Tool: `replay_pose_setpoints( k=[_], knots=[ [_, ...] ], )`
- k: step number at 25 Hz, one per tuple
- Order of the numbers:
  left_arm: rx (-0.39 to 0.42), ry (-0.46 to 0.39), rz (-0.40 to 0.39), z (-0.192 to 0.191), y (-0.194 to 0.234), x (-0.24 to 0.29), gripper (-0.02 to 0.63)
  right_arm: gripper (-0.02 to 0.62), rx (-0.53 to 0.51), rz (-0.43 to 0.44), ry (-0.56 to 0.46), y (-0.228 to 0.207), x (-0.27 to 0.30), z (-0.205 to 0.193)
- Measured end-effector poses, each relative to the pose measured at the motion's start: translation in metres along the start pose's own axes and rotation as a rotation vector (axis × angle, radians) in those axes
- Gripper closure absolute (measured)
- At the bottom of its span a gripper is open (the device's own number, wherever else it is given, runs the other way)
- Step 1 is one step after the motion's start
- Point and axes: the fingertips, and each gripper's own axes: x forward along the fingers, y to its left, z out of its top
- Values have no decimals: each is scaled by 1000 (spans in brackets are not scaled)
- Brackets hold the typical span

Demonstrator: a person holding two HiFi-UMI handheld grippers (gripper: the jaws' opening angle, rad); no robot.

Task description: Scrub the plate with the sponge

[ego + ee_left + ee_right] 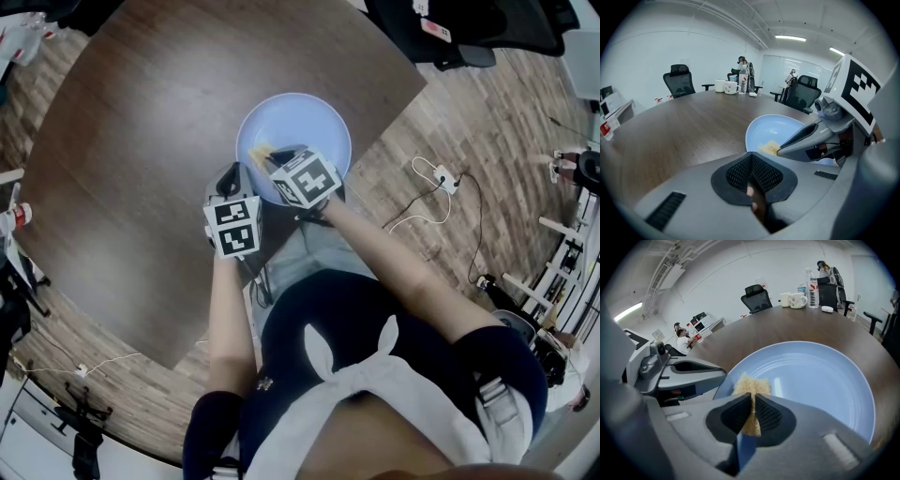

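My right claw pinches the sponge, its pads tight on both flat sides. My left claw is pressed together and grips none of the task's things. Something pinkish shows low in its gap, and I cannot name it. It sits just off the plate's near-left rim.

The pale blue plate lies on the dark tabletop, close to the near edge in front of me. The sponge is over the near-left part of the plate's hollow. I cannot tell whether it touches the surface.

I judge that the scrubbing is under way and not finished. I see no foam, water or dirt on the plate, so nothing marks which parts are done. The middle, the right side and the far rim all seem left to cover.

The sponge stands on edge. Its yellow scrubbing end juts past my claw tips, pointing far and left in the head view. Its blue part trails back toward me, so its long axis seems to follow the claw's own line.
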Motion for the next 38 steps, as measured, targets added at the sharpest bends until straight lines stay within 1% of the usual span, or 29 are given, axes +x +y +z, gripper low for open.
replay_pose_setpoints(
  k=[14,18,29,38],
  knots=[
    [5,-2,5,-2,0,3,600,571,38,-39,0,-21,-7,-2],
    [5,-5,2,-2,-1,3,600,571,45,-35,-12,-25,-7,-1],
    [4,-1,-4,-2,-1,-1,600,571,90,-74,-25,-44,-16,-2],
    [7,0,-6,0,1,0,600,571,96,-101,-27,-56,-19,0]
  ],
)
